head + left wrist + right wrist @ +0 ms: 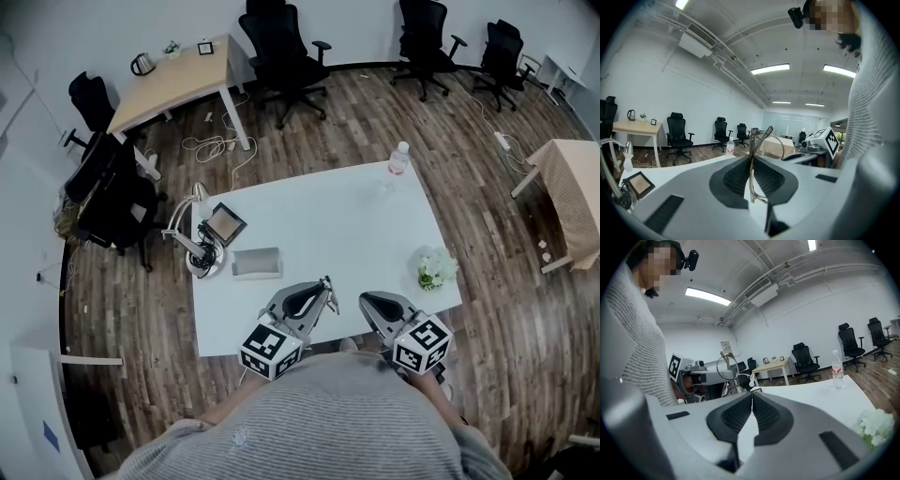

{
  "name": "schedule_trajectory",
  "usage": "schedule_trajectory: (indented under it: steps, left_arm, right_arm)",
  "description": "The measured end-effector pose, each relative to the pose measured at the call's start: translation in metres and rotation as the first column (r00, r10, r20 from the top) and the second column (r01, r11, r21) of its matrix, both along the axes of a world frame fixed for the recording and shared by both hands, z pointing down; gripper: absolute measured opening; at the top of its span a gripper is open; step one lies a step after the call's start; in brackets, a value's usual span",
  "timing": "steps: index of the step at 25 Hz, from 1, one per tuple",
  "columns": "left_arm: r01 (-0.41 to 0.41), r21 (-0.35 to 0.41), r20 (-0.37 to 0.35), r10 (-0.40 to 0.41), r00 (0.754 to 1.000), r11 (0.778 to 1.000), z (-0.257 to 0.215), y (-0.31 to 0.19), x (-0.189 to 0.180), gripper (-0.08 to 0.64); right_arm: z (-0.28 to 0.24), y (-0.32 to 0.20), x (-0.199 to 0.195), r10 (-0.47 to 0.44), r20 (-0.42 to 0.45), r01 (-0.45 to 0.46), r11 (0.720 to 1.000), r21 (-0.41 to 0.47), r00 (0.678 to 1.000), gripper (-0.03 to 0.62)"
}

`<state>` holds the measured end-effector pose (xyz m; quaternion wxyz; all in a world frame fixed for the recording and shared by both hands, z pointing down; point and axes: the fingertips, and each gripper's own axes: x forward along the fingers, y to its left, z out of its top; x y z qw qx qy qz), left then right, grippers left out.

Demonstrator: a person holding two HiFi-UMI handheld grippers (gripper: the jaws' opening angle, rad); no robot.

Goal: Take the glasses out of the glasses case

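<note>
Thin wire-framed glasses (pixel 764 140) stand upright, pinched between the jaws of my left gripper (pixel 752 158), which is shut on them. In the head view that left gripper (pixel 325 300) hovers over the near edge of the white table (pixel 347 220), the glasses (pixel 328 286) at its tip. The grey glasses case (pixel 256 263) lies on the table ahead and to the left of it. My right gripper (pixel 365 301) is beside it, a small gap away, shut with nothing in it (pixel 751 395). From the right gripper view the glasses (pixel 725 366) show on the left gripper (pixel 696 373).
A desk lamp (pixel 194 246) and a small framed picture (pixel 225 225) stand at the table's left. A water bottle (pixel 398 159) is at the far edge, white flowers (pixel 436 269) at the right. Office chairs and other tables surround it.
</note>
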<state>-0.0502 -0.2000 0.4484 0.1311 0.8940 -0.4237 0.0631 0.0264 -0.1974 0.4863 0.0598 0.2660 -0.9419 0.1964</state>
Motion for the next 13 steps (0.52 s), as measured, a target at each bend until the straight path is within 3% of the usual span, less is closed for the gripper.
schedule_trajectory:
  steps: [13]
  left_arm:
    - [-0.008,-0.031,-0.012,0.007,1.0,0.999,0.0061,0.0,-0.0063,0.032]
  right_arm:
    - [0.0017,0.0022,-0.0049,-0.008,0.0,0.008,1.0,-0.003,1.0,0.015]
